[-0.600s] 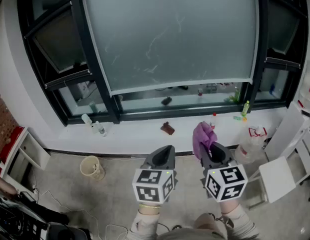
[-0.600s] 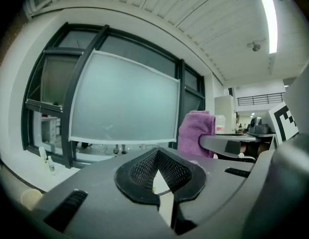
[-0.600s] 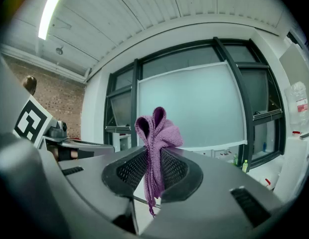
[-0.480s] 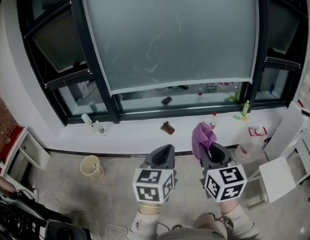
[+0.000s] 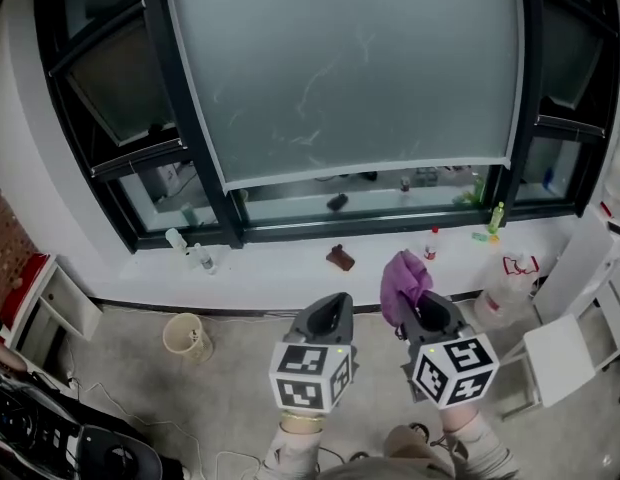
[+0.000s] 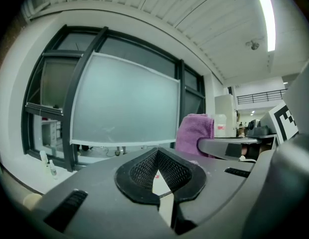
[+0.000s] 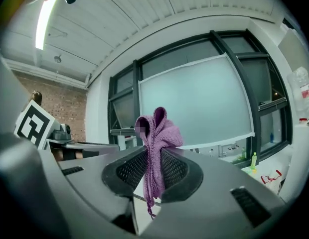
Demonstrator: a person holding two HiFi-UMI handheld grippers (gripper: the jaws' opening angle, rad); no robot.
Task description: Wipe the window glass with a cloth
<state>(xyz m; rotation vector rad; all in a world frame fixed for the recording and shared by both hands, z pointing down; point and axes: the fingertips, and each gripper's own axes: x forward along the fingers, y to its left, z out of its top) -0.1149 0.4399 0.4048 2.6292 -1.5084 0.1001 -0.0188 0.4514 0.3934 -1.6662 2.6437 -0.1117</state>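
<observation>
A large frosted window pane (image 5: pixel 350 68) in a dark frame fills the wall ahead, and it also shows as the pale window glass (image 6: pixel 124 106) and the window glass (image 7: pixel 197 108) in the gripper views. My right gripper (image 5: pixel 418 306) is shut on a purple cloth (image 5: pixel 404 278), which bunches up above its jaws. The purple cloth (image 7: pixel 157 143) hangs pinched between the right jaws. My left gripper (image 5: pixel 328 313) sits beside it, shut with nothing between its jaws. Both grippers are held well back from the window, above the floor.
A white sill (image 5: pixel 290 268) runs below the window with small bottles (image 5: pixel 190 250), a brown object (image 5: pixel 340 258) and a red-capped bottle (image 5: pixel 433 241). A large plastic jug (image 5: pixel 502 290) and white shelf (image 5: pixel 565 353) stand right. A beige bucket (image 5: pixel 186 336) sits on the floor left.
Both grippers and the cloth have shifted slightly down and right in the head view; the grip on the cloth is unchanged.
</observation>
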